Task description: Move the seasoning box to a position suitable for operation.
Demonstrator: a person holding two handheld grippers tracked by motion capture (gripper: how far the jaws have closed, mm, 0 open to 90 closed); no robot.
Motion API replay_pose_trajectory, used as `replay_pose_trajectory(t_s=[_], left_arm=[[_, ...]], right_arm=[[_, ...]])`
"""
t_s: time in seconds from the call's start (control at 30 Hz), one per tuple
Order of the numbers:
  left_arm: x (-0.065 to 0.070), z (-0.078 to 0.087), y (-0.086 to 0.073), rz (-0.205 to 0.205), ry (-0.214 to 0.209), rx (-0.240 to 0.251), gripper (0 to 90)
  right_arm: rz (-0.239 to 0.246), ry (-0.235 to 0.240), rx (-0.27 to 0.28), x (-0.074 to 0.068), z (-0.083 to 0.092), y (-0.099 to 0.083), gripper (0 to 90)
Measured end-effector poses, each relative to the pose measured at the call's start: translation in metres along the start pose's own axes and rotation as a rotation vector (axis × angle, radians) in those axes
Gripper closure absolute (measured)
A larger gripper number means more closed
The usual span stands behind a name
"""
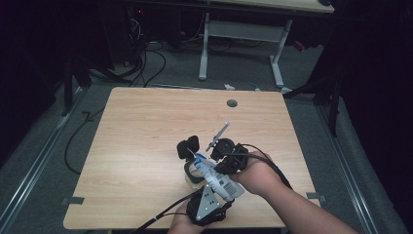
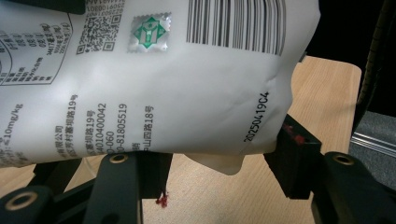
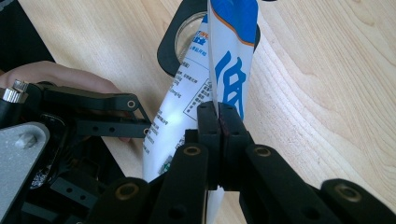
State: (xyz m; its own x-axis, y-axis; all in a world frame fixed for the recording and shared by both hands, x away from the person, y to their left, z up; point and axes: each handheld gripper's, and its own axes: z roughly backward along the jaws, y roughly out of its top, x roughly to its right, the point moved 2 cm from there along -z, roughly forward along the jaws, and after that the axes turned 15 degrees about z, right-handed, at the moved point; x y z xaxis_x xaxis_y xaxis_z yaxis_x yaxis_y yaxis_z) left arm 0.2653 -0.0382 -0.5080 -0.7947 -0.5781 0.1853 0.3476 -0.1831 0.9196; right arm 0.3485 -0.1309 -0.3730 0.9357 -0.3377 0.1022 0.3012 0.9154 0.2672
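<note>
Pouch, white plastic with blue print and a barcode, is off the worktop, held between both grippers near the front edge, right of centre. It lies tilted, top end toward a small glass jar in a black holder.

Right gripper: fingers together, pinched flat on a thin seam edge of the pouch. The blue-printed end runs up past the fingertips toward the jar's mouth.

Left gripper: fingers well apart, straddling the fat lower body of the pouch. In the left gripper view, the right finger touches the pouch corner by the printed date code. The left finger sits under the pouch's lower edge. Probably a loose clamp across the width, but contact on that side is hard to confirm at this close range.

Jar rests on the worktop just beyond the pouch tip.
</note>
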Motion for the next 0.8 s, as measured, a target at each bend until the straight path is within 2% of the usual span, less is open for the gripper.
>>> replay_pose_trajectory(t_s=[0.8], left_arm=[[0.0022,-0.0015,-0.0019,-0.013,-0.007,0.0,46.3]], right_arm=[[-0.009,0.032,-0.015,0.0014,-0.0014,-0.0011,89.5]])
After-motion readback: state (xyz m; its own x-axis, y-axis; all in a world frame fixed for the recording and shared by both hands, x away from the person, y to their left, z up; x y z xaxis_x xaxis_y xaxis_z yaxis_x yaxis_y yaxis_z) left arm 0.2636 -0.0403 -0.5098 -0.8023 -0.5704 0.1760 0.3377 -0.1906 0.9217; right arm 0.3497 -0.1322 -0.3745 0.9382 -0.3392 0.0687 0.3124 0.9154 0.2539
